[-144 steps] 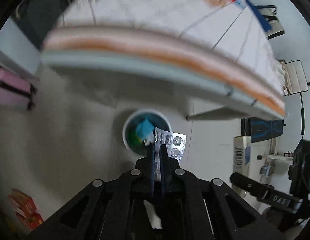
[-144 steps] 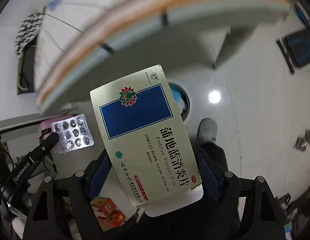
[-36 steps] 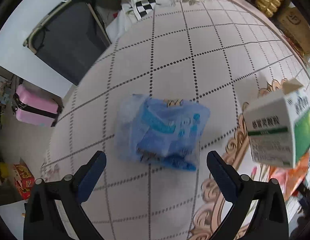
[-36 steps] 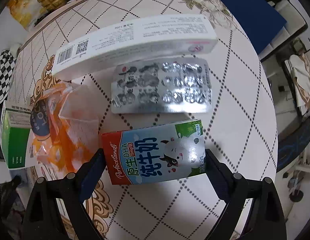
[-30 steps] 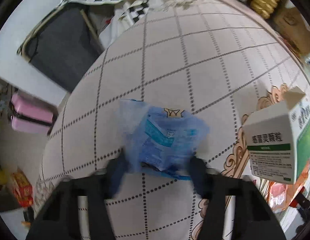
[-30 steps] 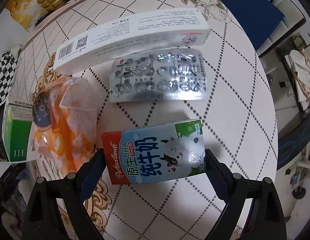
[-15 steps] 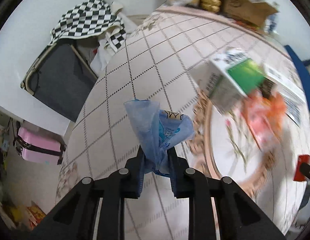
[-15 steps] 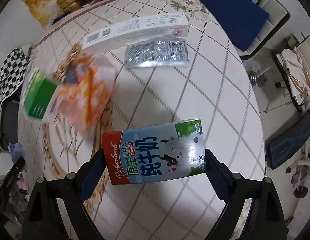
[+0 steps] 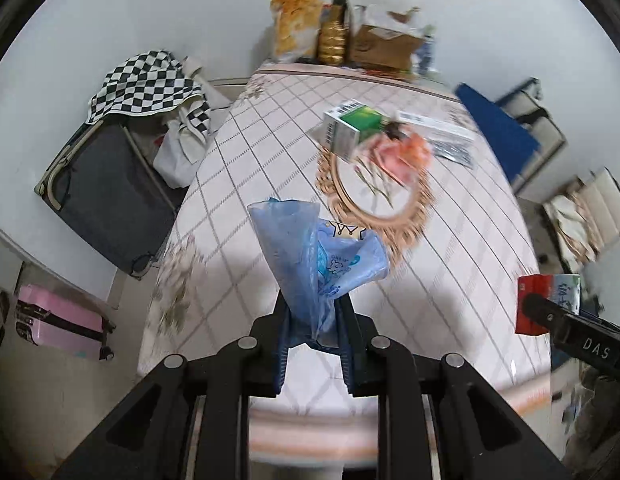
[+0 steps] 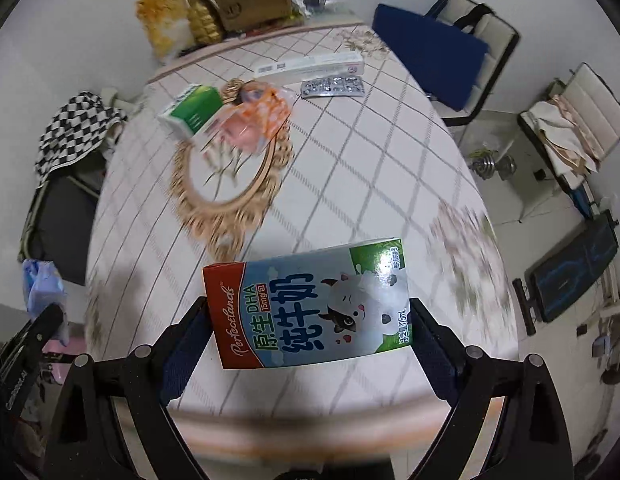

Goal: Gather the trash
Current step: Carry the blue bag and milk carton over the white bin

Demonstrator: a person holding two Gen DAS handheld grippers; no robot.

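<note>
A crumpled blue plastic bag (image 9: 315, 258) sticks up from the left gripper (image 9: 314, 332), whose nearly closed jaws pinch its lower end above the near edge of the table (image 9: 449, 280). The right gripper (image 10: 308, 320) clamps a milk carton (image 10: 308, 312) crosswise between widely spread jaws. Only the right wrist view shows the blister pack (image 10: 333, 87) clearly, far ahead beside a long white box (image 10: 310, 66). Beyond both grippers lie a green-and-white box (image 9: 349, 130) and an orange wrapper (image 9: 405, 156).
</note>
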